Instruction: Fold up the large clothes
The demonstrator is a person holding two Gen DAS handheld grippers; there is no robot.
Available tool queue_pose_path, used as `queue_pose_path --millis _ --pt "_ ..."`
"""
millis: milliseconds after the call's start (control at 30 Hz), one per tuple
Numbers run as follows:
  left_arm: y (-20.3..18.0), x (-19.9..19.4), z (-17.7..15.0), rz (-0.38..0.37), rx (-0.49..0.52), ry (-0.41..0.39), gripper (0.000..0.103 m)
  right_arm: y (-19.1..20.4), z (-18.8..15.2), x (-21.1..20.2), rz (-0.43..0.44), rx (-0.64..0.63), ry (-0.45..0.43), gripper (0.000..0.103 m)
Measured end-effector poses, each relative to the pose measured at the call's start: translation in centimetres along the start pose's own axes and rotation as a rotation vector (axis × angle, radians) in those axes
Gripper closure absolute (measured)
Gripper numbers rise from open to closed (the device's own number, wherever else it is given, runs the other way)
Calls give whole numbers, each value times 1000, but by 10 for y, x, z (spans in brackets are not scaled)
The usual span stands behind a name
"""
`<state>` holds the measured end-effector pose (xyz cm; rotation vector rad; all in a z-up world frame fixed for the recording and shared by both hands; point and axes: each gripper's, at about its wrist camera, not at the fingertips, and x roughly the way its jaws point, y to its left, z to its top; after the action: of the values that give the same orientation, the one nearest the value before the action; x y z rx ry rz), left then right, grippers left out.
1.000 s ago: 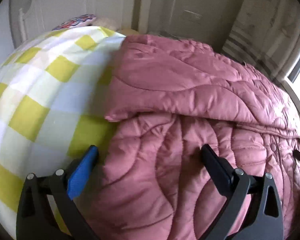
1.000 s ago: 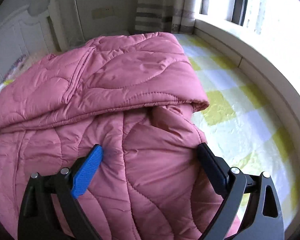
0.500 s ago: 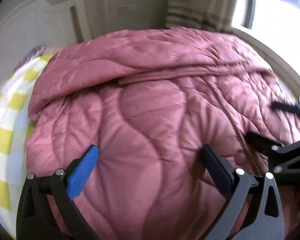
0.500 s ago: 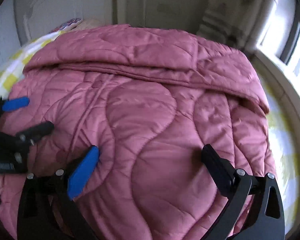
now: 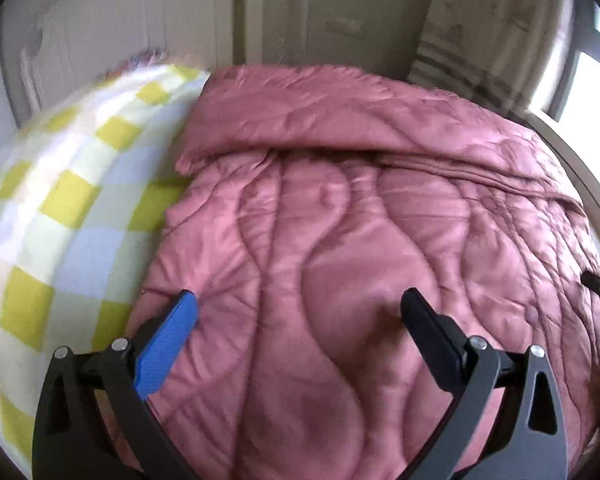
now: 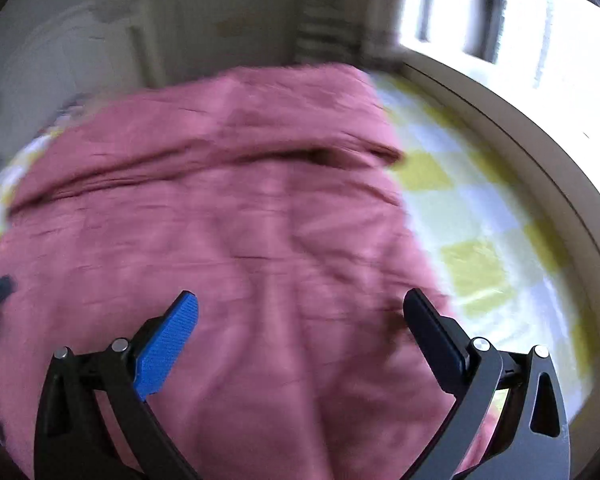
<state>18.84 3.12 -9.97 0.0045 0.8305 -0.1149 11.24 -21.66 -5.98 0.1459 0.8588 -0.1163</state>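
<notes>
- The jaws of the left gripper (image 5: 298,314) are seen wide apart, and nothing is clamped between them; only the pink quilted jacket (image 5: 360,240) lies under the gap.
- The jaws of the right gripper (image 6: 300,314) are also spread fully, with the same jacket (image 6: 228,216) below them and not pinched.
- In the left wrist view, the tip of the other gripper is seen at 3 o'clock, at the jacket's edge.
- The jacket is laid on a bed with a yellow and white checked sheet (image 5: 60,208), and a folded layer crosses it at 12 o'clock.
- The sheet is seen at 9 o'clock in the left view and at 3 o'clock (image 6: 480,240) in the right view.
- No container is seen; the right view is blurred.
</notes>
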Motion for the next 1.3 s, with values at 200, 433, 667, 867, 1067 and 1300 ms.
queue_pose_path --millis 200,433,667,867,1067,1300 --pt "-52 -33 -28 -97 209 -76 2 72 -31 3 103 -301 58 5" --pt "-37 -7 -29 -109 152 54 2 54 -22 5 91 -246 64 5" --pt "33 -30 -37 23 10 17 2 -9 -32 -2 6 -73 62 5" --pt "42 -60 -41 -33 -63 -74 2 6 -39 -27 12 -107 -21 5" --pt "-39 -64 -59 -130 190 -59 2 69 -63 -31 137 -339 -2 5" --pt "-42 -44 -70 -101 231 -8 2 55 -63 -20 149 -301 7 5"
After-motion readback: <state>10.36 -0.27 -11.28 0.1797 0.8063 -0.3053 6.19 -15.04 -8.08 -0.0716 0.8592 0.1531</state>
